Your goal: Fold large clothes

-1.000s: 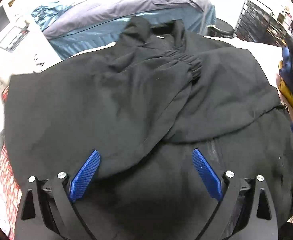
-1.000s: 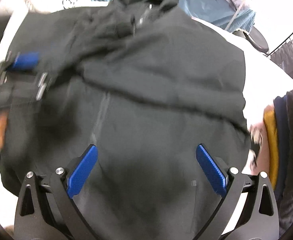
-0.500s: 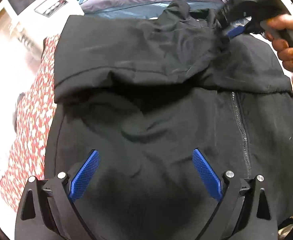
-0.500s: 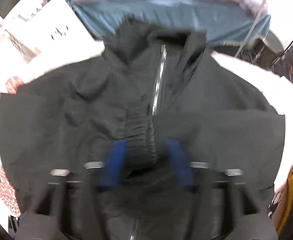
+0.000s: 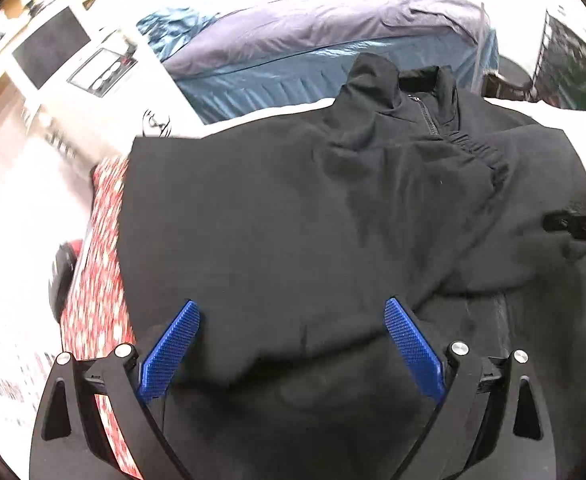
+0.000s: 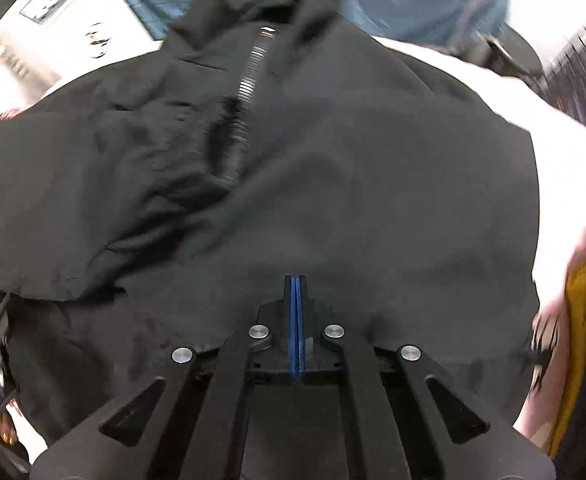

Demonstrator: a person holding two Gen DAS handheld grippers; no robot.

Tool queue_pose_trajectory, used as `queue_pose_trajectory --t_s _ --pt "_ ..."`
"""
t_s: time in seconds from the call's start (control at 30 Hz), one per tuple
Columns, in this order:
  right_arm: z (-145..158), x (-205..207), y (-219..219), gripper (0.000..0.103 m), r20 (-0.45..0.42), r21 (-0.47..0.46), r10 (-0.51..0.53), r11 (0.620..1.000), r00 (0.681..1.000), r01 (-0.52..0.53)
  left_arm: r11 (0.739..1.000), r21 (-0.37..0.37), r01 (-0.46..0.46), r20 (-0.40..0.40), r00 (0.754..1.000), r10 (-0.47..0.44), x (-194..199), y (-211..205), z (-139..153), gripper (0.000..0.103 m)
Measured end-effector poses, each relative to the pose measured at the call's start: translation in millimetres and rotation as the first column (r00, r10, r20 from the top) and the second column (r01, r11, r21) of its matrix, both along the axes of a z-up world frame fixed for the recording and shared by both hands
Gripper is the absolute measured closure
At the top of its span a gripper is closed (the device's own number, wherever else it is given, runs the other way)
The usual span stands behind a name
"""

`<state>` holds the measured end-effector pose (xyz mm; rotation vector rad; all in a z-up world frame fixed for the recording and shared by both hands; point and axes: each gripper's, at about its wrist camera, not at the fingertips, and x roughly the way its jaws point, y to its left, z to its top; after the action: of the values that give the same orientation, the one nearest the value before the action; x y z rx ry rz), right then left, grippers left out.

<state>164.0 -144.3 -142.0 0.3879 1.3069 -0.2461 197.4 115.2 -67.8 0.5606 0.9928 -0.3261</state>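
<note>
A large black zip jacket (image 5: 333,220) lies spread on the table, collar at the far side, with both sleeves folded across its chest. It also fills the right wrist view (image 6: 373,184), zipper (image 6: 249,80) running up to the collar. My left gripper (image 5: 293,332) is open and empty, just above the jacket's near left part, the folded sleeve edge between its blue pads. My right gripper (image 6: 295,280) is shut, pads pressed together over the jacket's lower middle; no fabric shows between them. Its black body enters the left wrist view at the right edge (image 5: 577,224).
A red patterned cloth (image 5: 101,272) lies under the jacket at the left. A bed with blue and lilac covers (image 5: 313,52) stands behind. A black wire rack (image 5: 573,64) is at the far right. Yellow and navy clothing (image 6: 585,320) lies at the right.
My right gripper has shut and drawn back from the collar to the jacket's lower middle. The left view swung back toward the collar; the left gripper stays open.
</note>
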Motion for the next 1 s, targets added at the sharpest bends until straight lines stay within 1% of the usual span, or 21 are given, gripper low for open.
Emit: queue_pose_trajectory --t_s 0.07,0.1,0.13,0.17,0.2,0.23,0.27,0.3,0.37,0.4,0.43,0.5,0.53,0.57,0.6,0.63,0.7,0.8,0.87,0.97,1.0 --pt "4 -4 -4 0.095 0.024 0.041 -0.037 0.999 0.999 0.036 0.999 0.029 0.032 0.005 0.999 -0.032 8 -14 -7 0.011" --pt "8 -4 -3 0.082 0.033 0.042 -0.044 0.998 0.998 0.043 0.998 0.038 0.043 -0.001 0.999 -0.043 11 -19 -12 0.011" --pt "14 -2 -2 0.059 0.045 0.030 -0.042 0.999 0.998 0.041 0.997 0.050 0.057 -0.022 0.998 -0.056 14 -25 -19 0.011" --pt "19 1 0 0.048 0.061 0.017 -0.037 0.999 0.997 0.036 0.996 0.067 0.060 -0.047 0.997 -0.057 17 -29 -28 0.011" --pt "27 6 1 0.040 0.087 -0.001 -0.027 1.000 0.996 0.027 0.995 0.081 0.056 -0.064 0.997 -0.051 20 -30 -35 0.011" --pt "37 12 6 0.040 0.127 -0.030 0.002 1.000 0.992 0.001 0.994 0.099 0.050 -0.085 0.996 -0.042 22 -31 -44 0.011" --pt "43 17 12 0.040 0.142 -0.055 0.029 0.998 0.990 -0.021 0.992 0.121 0.045 -0.100 0.994 -0.033 24 -31 -53 0.011" --pt "49 24 19 0.040 0.150 -0.093 0.069 0.994 0.986 -0.055 0.990 0.134 0.038 -0.107 0.994 -0.024 24 -30 -59 0.011" --pt "53 40 31 0.040 0.155 -0.126 0.132 0.986 0.979 -0.113 0.990 0.141 0.023 -0.118 0.993 -0.006 27 -26 -68 0.009" --pt "51 49 38 0.039 0.145 -0.131 0.166 0.980 0.975 -0.147 0.989 0.147 0.014 -0.123 0.992 0.004 29 -23 -72 0.007" --pt "46 54 45 0.035 0.119 -0.141 0.189 0.975 0.975 -0.172 0.987 0.159 0.007 -0.128 0.992 0.013 32 -21 -77 0.006" --pt "17 71 62 0.032 -0.019 -0.203 0.226 0.953 0.974 -0.225 0.986 0.167 0.005 -0.141 0.990 0.019 36 -20 -82 0.006" --pt "0 76 68 0.032 -0.082 -0.207 0.239 0.946 0.968 -0.251 0.986 0.166 0.008 -0.148 0.989 0.017 37 -19 -84 0.006" --pt "-11 76 70 0.032 -0.112 -0.193 0.250 0.944 0.962 -0.268 0.985 0.172 0.019 -0.153 0.988 0.008 38 -19 -85 0.006" --pt "-20 75 72 0.031 -0.120 -0.180 0.257 0.944 0.959 -0.275 0.984 0.175 0.027 -0.152 0.988 0.000 37 -19 -86 0.006" --pt "-21 73 72 0.028 -0.108 -0.182 0.253 0.946 0.961 -0.270 0.984 0.178 0.033 -0.148 0.989 -0.006 35 -18 -85 0.006" --pt "-17 69 70 0.028 -0.091 -0.178 0.233 0.953 0.968 -0.246 0.983 0.178 0.044 -0.130 0.991 -0.021 31 -17 -85 0.006" --pt "5 54 60 0.028 -0.013 -0.148 0.189 0.971 0.982 -0.188 0.982 0.180 0.054 -0.100 0.994 -0.036 19 -18 -80 0.006" --pt "23 37 54 0.028 0.049 -0.144 0.172 0.976 0.984 -0.163 0.989 0.138 0.056 -0.084 0.995 -0.044 7 -14 -69 0.006" --pt "34 4 46 0.028 0.063 -0.131 0.173 0.978 0.983 -0.164 0.995 0.059 0.082 -0.048 0.996 -0.079 -16 -9 -52 0.006" --pt "34 -7 43 0.027 0.058 -0.125 0.170 0.979 0.984 -0.161 0.995 0.021 0.098 -0.031 0.995 -0.097 -27 -4 -44 0.006"
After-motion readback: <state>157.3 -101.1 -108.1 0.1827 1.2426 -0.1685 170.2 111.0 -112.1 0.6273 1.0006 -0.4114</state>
